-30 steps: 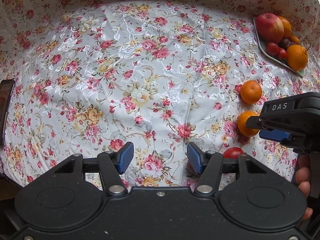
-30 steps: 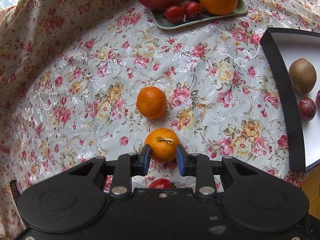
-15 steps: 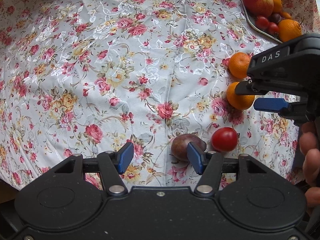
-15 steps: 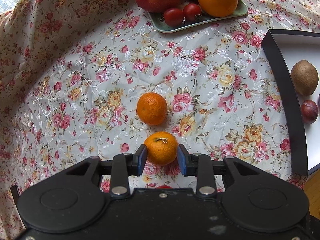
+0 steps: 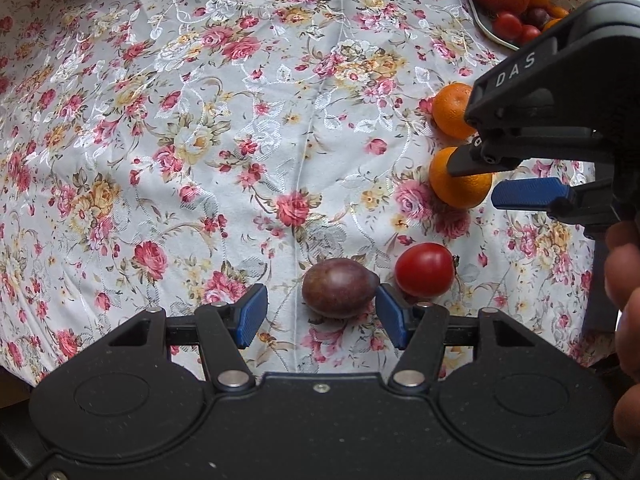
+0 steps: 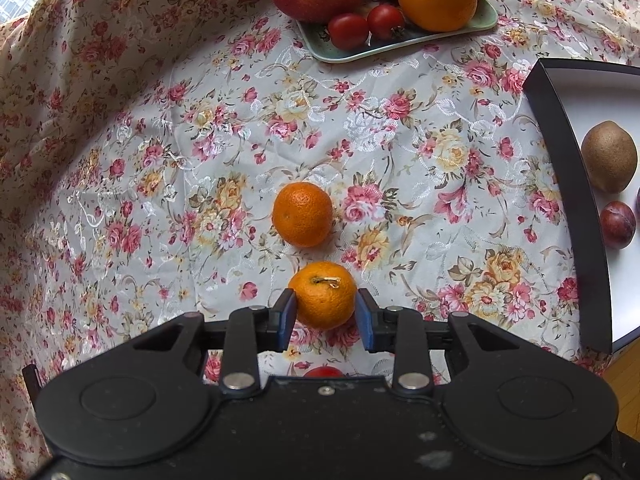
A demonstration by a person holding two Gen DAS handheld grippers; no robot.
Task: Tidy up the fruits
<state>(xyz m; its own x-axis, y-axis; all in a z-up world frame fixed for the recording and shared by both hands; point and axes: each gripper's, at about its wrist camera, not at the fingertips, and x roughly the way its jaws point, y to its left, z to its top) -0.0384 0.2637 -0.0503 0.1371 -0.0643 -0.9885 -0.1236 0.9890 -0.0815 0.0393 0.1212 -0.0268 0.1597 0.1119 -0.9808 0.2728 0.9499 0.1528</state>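
A dark purple plum [image 5: 338,286] lies on the flowered cloth between the jaws of my left gripper [image 5: 322,316], which are opening. The right pad [image 5: 390,316] is at the plum's tip and the left pad stands apart from it. A red tomato [image 5: 425,269] rests just right of the plum. My right gripper [image 6: 326,312] points down and is shut on a stemmed tangerine [image 6: 322,294] that rests on the cloth; the same gripper [image 5: 474,182] shows at the right of the left wrist view. A second tangerine [image 6: 302,214] lies just beyond it.
A green plate [image 6: 344,54] at the far side holds an apple, a large orange, small tomatoes and plums. A black-walled box [image 6: 560,160] at the right holds a kiwi [image 6: 609,156] and a plum [image 6: 618,224]. A hand [image 5: 624,320] is at the right edge.
My left gripper has come down and across the cloth until the plum sits between its jaws, which now stand wider. The right gripper stays on the tangerine.
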